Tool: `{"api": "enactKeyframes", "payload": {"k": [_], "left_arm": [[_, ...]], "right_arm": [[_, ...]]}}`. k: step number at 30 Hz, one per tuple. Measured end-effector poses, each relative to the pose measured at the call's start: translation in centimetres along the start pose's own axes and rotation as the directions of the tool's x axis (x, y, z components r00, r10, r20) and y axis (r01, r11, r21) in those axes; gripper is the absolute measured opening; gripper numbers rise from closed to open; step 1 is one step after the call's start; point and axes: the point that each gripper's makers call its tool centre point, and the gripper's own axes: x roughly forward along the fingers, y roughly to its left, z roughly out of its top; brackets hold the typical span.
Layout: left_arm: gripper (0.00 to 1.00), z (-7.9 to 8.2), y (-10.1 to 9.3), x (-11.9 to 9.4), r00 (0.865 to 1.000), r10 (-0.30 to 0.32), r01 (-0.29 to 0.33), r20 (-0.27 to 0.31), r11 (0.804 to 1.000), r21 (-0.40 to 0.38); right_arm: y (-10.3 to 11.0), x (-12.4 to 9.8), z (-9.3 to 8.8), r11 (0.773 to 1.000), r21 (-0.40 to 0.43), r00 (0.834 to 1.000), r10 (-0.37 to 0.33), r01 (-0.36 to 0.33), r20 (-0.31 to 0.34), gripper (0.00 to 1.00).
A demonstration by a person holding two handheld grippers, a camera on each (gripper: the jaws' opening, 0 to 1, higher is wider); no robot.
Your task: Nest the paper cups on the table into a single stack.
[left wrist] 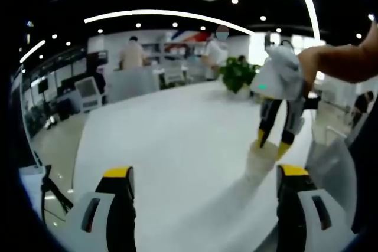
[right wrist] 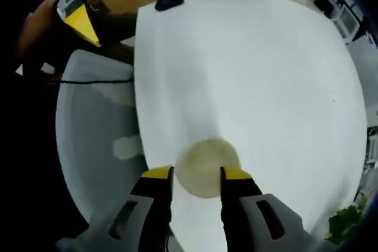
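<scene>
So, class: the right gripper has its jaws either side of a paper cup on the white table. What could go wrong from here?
1. The right gripper brackets the thin paper cup at its rim; squeezing hard could crush it out of round, so it may not nest.
2. The cup stands near the table edge beside a mesh chair; a nudge could tip it off.
3. The left gripper is open and holds nothing, so nothing steadies the cup.

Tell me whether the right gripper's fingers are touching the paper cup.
Touching. In the right gripper view, both yellow-tipped fingers press against opposite sides of the paper cup, no gap visible.
</scene>
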Motion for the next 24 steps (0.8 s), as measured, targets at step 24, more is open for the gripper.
{"api": "enactKeyframes", "payload": {"k": [24], "left_arm": [[0.99, 1.9, -1.2, 0.3, 0.996, -0.051, 0.051, 0.074, 0.999, 0.003]], "right_arm": [[-4.2, -10.2, -0.7, 0.986, 0.107, 0.760, -0.166, 0.127, 0.628, 0.59]]}}
